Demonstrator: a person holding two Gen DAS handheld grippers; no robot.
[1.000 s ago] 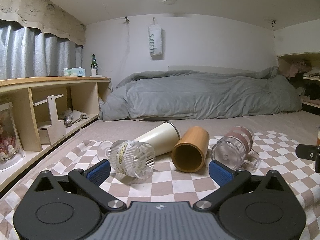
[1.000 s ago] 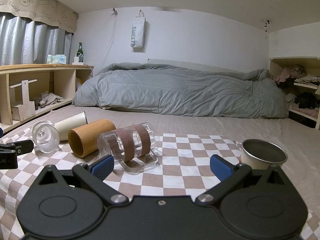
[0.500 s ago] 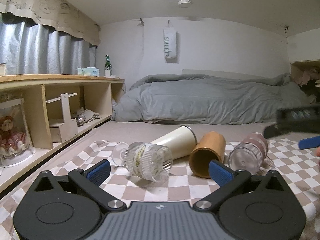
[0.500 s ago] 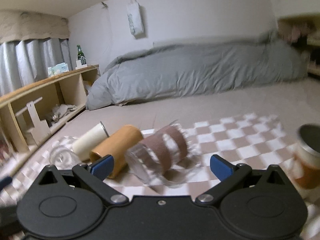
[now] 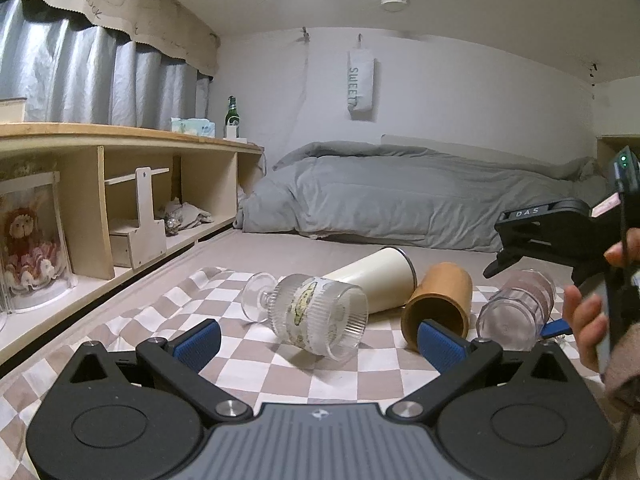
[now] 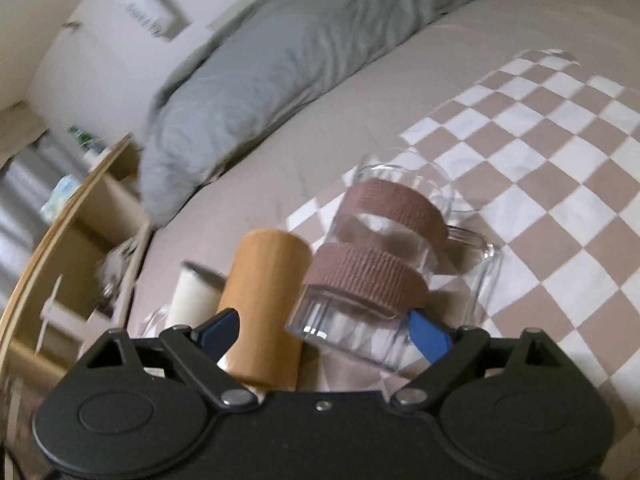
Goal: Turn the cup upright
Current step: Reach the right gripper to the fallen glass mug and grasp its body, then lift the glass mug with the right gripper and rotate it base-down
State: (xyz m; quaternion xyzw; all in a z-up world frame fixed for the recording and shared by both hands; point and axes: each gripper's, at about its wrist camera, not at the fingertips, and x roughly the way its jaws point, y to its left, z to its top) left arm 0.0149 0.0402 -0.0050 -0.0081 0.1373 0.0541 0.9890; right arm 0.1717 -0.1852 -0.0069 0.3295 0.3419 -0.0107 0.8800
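Several cups lie on their sides on a checkered cloth (image 5: 256, 364): a ribbed glass goblet (image 5: 316, 316), a cream tumbler (image 5: 376, 280), a wooden cup (image 5: 438, 300) and a clear glass mug with brown bands (image 5: 516, 312). My left gripper (image 5: 318, 340) is open and empty, low in front of the goblet. My right gripper (image 6: 320, 332) is open and tilted down over the banded mug (image 6: 380, 256) and the wooden cup (image 6: 262, 304); its fingers straddle the mug's open end. It shows in the left wrist view as a black body (image 5: 560, 232) in a hand.
A grey duvet (image 5: 400, 192) lies behind the cloth. A wooden shelf unit (image 5: 120, 184) runs along the left with a bottle (image 5: 231, 112), a tissue box and a toy lion. The cloth (image 6: 560, 168) extends to the right of the mug.
My right gripper has risen, tilted downward and closed in on the banded mug, staying open. My left gripper has drifted left and a little back; the cups have not moved.
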